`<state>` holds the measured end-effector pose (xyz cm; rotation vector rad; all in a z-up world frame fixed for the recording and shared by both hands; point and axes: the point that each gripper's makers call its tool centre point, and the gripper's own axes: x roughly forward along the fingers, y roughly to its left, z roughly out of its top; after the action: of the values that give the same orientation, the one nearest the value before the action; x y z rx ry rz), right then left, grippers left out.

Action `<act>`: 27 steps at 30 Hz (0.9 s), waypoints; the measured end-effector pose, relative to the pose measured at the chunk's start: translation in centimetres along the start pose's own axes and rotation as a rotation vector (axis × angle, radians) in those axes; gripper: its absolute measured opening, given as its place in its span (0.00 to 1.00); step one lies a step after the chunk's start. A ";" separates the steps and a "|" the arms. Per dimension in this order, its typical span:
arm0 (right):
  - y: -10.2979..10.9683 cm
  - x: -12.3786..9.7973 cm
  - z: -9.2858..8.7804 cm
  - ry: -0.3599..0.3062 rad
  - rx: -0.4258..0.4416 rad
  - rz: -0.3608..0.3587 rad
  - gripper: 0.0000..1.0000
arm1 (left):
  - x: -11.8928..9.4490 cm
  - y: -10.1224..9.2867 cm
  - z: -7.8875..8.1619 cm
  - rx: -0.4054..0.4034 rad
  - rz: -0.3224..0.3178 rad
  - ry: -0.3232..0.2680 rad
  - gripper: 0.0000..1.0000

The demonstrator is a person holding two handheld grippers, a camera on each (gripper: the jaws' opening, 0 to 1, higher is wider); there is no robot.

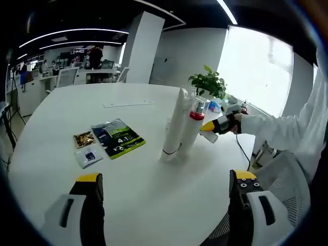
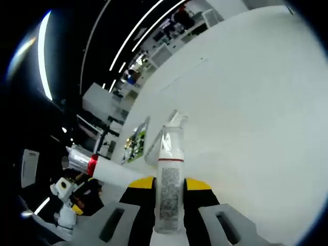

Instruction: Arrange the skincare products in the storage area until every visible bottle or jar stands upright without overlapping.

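On white round table: office behind.

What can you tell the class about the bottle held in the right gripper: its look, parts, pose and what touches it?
The clear bottle is slim and looks like see-through plastic, with a printed label down its body, a thin red band at the neck and a white pump or spray head on top. It lies between the jaws of the right gripper, which press on both its sides, its head pointing away from the camera over the white table. It touches nothing else visibly.
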<state>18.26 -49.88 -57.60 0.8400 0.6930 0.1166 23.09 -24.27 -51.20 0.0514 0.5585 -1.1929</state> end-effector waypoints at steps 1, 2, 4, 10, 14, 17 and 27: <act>0.4 -0.3 -0.2 -0.006 -0.002 0.011 0.12 | 0.0 -0.2 0.1 -0.003 -0.007 -0.004 0.97; 0.7 -0.5 -0.4 -0.011 -0.001 0.019 0.12 | 0.0 -0.3 0.1 -0.008 -0.009 -0.006 0.97; 1.4 -1.1 -0.7 -0.026 0.001 0.032 0.12 | 0.0 -0.4 0.3 -0.007 -0.012 -0.011 0.98; 3.5 -2.4 -1.3 -0.063 0.003 0.078 0.12 | 0.0 -1.0 0.6 -0.013 -0.037 -0.020 0.99; 4.8 -3.3 -1.2 -0.093 0.009 0.114 0.12 | 0.0 -1.2 0.8 -0.016 -0.046 -0.029 0.99; 5.7 -4.0 -1.0 -0.104 -0.001 0.134 0.12 | -0.2 -1.5 1.4 -0.027 -0.066 -0.056 0.99; 9.5 -5.7 -0.9 -0.133 -0.044 0.249 0.12 | -0.5 -2.7 3.3 -0.056 -0.092 -0.116 0.94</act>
<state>14.87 -44.91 -48.21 0.8813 0.4576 0.2961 21.79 -25.93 -47.42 -0.0921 0.4965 -1.2607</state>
